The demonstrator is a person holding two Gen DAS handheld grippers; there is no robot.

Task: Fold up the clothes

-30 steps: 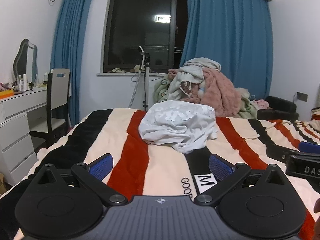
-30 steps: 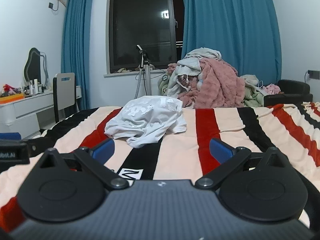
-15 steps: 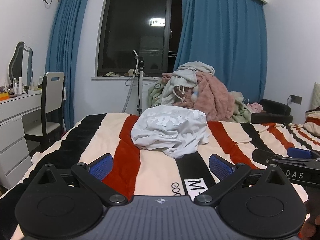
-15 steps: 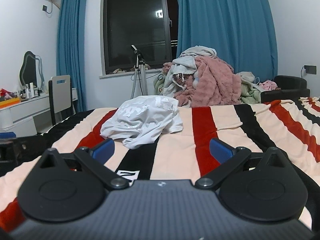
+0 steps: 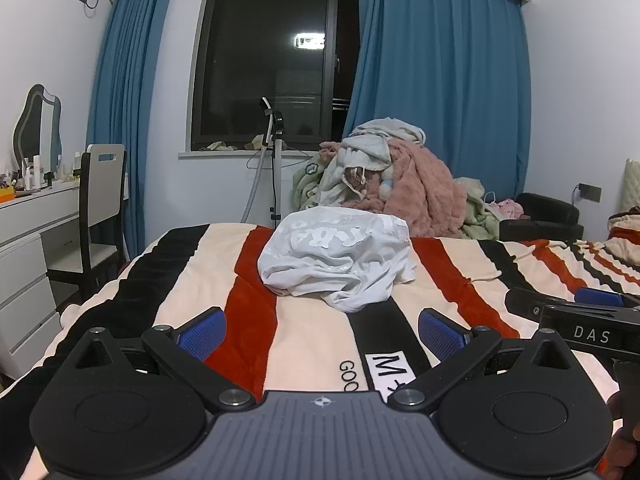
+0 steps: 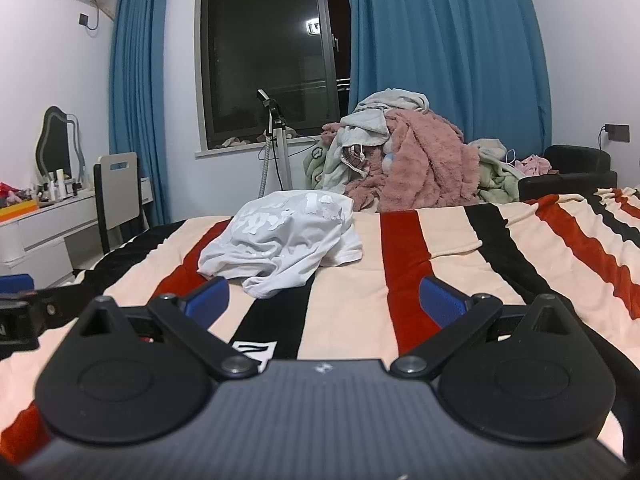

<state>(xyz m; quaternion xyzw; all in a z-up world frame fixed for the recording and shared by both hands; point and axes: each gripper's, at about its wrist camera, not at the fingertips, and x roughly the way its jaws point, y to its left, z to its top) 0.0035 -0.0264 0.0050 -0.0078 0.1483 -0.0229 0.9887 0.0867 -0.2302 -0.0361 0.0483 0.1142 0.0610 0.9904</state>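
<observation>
A crumpled white T-shirt with pale print lies in a heap on the striped bed; it also shows in the right wrist view. My left gripper is open and empty, low over the blanket, a short way in front of the shirt. My right gripper is open and empty, just short of the shirt's near edge, which lies ahead and to the left. The right gripper also shows at the right edge of the left wrist view. The left gripper also shows at the left edge of the right wrist view.
The bed has a cream, red and black striped blanket. A pile of pink and pale clothes sits beyond the bed's far edge. A chair and white dresser stand at the left. A stand is by the window.
Both grippers have tilted up slightly and edged toward the shirt, so it sits lower in both views. Both stay open.
</observation>
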